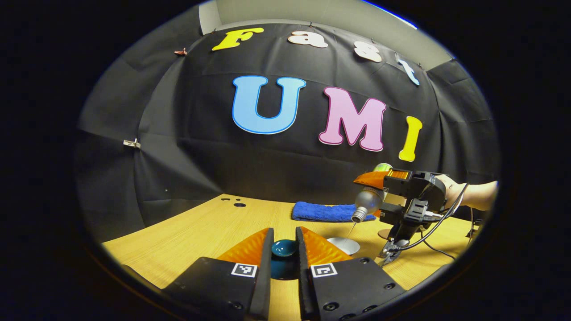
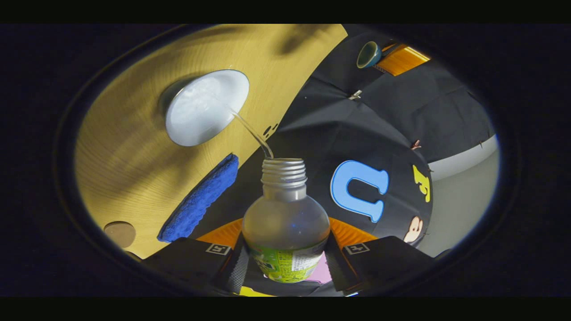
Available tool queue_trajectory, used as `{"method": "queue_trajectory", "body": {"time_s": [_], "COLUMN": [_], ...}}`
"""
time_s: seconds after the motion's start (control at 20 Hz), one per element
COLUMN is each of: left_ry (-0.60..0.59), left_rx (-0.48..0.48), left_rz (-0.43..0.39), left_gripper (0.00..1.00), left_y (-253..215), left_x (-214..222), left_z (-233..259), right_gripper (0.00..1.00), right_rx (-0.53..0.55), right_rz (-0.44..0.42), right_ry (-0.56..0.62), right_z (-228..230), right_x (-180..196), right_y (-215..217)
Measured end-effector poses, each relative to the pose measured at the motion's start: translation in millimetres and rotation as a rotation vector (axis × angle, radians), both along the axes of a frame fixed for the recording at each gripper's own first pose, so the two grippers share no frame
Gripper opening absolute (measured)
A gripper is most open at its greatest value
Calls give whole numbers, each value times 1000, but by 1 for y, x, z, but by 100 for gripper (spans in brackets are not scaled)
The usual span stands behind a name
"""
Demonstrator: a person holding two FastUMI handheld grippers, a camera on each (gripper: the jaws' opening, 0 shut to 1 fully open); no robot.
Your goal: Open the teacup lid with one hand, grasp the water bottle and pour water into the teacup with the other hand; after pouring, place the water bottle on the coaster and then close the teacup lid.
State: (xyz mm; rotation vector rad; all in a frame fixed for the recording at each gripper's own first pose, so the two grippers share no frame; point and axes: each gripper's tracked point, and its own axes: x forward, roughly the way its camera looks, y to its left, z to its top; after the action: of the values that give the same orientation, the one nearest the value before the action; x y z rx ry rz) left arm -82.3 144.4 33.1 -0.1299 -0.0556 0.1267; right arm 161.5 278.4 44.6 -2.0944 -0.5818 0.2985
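Left gripper (image 1: 284, 249): fingers clamped on the knob of the teacup lid (image 1: 283, 248), one finger on each side, lid held up off the table (image 1: 187, 232).
Right gripper (image 2: 285, 261): both fingers pressed against the body of the water bottle (image 2: 285, 227); bottle uncapped and tipped mouth-down toward the teacup.
Right gripper, from the left gripper view (image 1: 403, 196): held by a person's hand (image 1: 450, 189), above and just right of the teacup, cable hanging below it.
Water bottle, from the left gripper view (image 1: 368, 200): neck angled down over the teacup.
Water: thin stream running from the bottle mouth into the teacup.
Teacup (image 2: 206, 107): open, pale inside, standing on the table; also seen as a pale rim (image 1: 342, 245).
Coaster (image 2: 119, 233): small round disc on the table, bare, apart from the teacup, beyond the cloth.
Blue cloth (image 2: 200, 200): folded on the table, between teacup and coaster in the right gripper view; behind the teacup (image 1: 325, 211) in the left.
Lid, from the right gripper view (image 2: 368, 54): held aloft, well apart from the teacup.
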Motion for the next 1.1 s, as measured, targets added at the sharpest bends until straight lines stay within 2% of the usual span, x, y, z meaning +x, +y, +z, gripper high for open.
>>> {"method": "queue_trajectory", "body": {"time_s": [0.05,0.15,0.2,0.3,0.35,0.4,0.8,0.85,0.9,1.1], "left_ry": [2,3,1,-5,-6,-6,-6,-4,-3,-5], "left_rx": [-1,1,4,12,16,19,24,25,25,24], "left_rz": [2,2,3,2,2,1,-2,-2,-3,-6], "left_gripper": [29,30,29,29,29,29,29,29,29,29], "left_y": [0,0,0,0,0,-1,-2,-2,-2,-2], "left_x": [0,0,-1,-1,-1,-1,-3,-3,-3,-4], "left_z": [-1,1,2,5,6,6,8,8,8,8], "right_gripper": [76,76,73,76,73,76,76,73,76,76], "right_rx": [-6,-14,-12,-6,-6,-5,-14,-18,-22,-29], "right_rz": [9,9,10,8,6,6,2,3,3,-8], "right_ry": [-2,-14,-16,-16,-12,-9,14,12,10,31], "right_z": [0,1,2,1,0,-1,-9,-10,-9,-17], "right_x": [-2,-4,-5,-4,-5,-4,-5,-5,-6,-3], "right_y": [2,2,2,1,2,2,4,5,5,5]}}
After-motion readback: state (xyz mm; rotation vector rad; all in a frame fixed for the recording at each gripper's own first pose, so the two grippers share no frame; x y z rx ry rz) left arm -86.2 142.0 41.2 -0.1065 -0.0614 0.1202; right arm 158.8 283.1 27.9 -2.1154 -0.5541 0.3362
